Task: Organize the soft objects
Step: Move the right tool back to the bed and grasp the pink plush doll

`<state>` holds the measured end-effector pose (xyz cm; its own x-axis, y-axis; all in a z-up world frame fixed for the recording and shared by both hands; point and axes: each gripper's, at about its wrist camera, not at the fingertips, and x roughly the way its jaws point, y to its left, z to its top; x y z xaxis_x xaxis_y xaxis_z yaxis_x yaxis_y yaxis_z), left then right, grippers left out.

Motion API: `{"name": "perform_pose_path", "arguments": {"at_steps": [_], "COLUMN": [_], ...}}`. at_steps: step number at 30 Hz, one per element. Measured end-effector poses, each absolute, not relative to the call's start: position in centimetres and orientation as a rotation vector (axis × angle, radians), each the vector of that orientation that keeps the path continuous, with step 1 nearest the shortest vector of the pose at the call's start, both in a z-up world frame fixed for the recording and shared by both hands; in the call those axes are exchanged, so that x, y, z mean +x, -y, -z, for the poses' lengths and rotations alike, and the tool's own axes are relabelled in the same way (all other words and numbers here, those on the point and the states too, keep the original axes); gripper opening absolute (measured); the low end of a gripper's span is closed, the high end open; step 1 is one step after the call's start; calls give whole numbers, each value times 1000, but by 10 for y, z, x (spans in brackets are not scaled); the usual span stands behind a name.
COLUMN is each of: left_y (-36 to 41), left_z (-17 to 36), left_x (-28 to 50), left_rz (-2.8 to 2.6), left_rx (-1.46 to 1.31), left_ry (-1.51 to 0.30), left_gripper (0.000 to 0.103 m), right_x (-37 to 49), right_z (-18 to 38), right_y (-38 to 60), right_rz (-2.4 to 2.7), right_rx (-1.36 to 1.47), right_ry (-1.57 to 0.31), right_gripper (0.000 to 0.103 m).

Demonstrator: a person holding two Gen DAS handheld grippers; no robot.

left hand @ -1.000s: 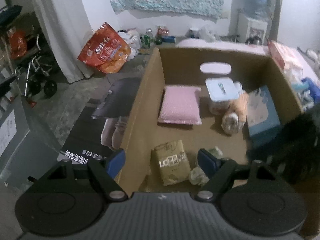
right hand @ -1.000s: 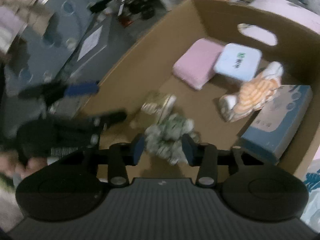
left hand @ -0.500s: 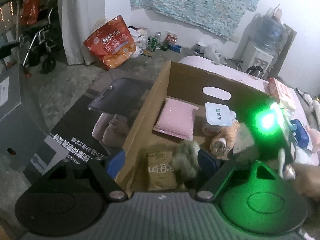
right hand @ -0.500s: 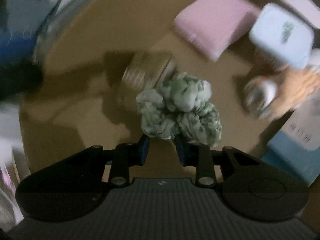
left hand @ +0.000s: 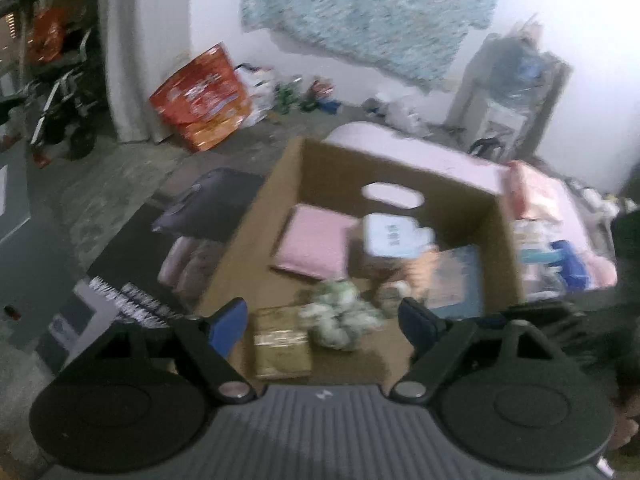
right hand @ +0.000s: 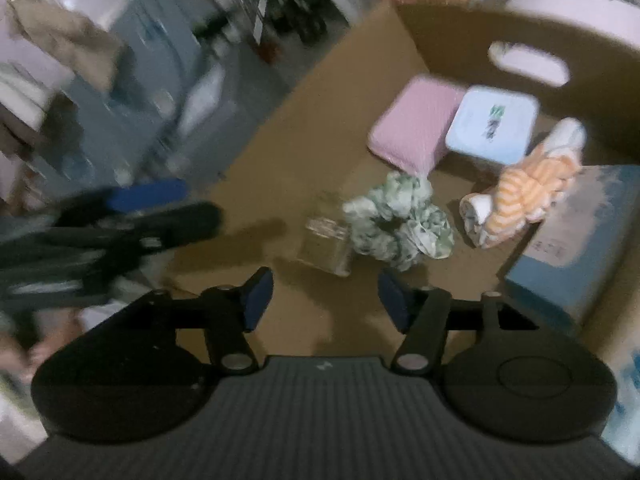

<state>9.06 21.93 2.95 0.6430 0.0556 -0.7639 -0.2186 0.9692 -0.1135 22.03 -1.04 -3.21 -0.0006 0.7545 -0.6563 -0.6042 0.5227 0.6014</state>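
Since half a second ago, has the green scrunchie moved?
Yes. The green scrunchie has left the right claw, whose jaws have just been opening, and lies on the box floor beside the tan packet.

A green-and-white scrunchie (right hand: 398, 222), ruffled into a crumpled ring, lies loose on the floor of the cardboard box (right hand: 320, 100), touching a small tan packet (right hand: 326, 242) on one side. Behind it a flat pink cushion (right hand: 414, 126) rests near the far wall, with a pale blue lidded tub (right hand: 492, 128) just beside it. An orange-and-white striped soft toy (right hand: 524, 192) leans on a blue tissue pack (right hand: 580, 244).
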Motion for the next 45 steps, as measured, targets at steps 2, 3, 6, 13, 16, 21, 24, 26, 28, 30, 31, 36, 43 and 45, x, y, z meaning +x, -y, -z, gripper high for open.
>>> {"name": "perform_pose_path", "arguments": {"at_steps": [2, 3, 6, 13, 16, 21, 24, 26, 28, 30, 31, 36, 43, 45], "left_y": [-201, -191, -153, -50, -7, 62, 104, 132, 156, 181, 191, 233, 260, 262], "left_z": [-36, -39, -48, -57, -52, -39, -28, -17, -5, 7, 13, 40, 72, 80], "left_x": [89, 90, 97, 121, 138, 172, 193, 209, 227, 245, 251, 284, 319, 328], "left_rz": [-116, -95, -17, 174, 233, 302, 342, 372, 397, 423, 436, 501, 508, 502], "left_rx": [-176, -155, -86, 95, 167, 278, 355, 406, 437, 453, 462, 508, 496, 469], "left_ry": [-844, -841, -837, -805, -816, -820, -822, -831, -849, -864, -869, -944, -1071, -1107], "left_gripper": [90, 90, 90, 97, 97, 97, 97, 97, 97, 97, 97, 97, 67, 66], "right_x": [206, 196, 170, 126, 118, 126, 144, 161, 188, 211, 225, 275, 338, 347], "right_z": [18, 13, 12, 37, 40, 49, 59, 75, 97, 114, 124, 140, 147, 151], "right_y": [49, 70, 135, 280, 330, 404, 436, 456, 463, 468, 475, 475, 469, 467], "right_rz": [-1076, -1074, -1044, -778, -647, -471, -391, -339, -299, -273, -257, -186, -195, -210], "right_rx": [235, 278, 392, 604, 629, 729, 802, 856, 930, 1015, 1055, 1001, 841, 824], "right_ry": [-1072, -1030, -935, -776, -712, -624, -596, -593, -605, -625, -636, -659, -774, -816], "right_gripper": [73, 80, 83, 87, 87, 90, 91, 91, 91, 91, 91, 91, 91, 91]}}
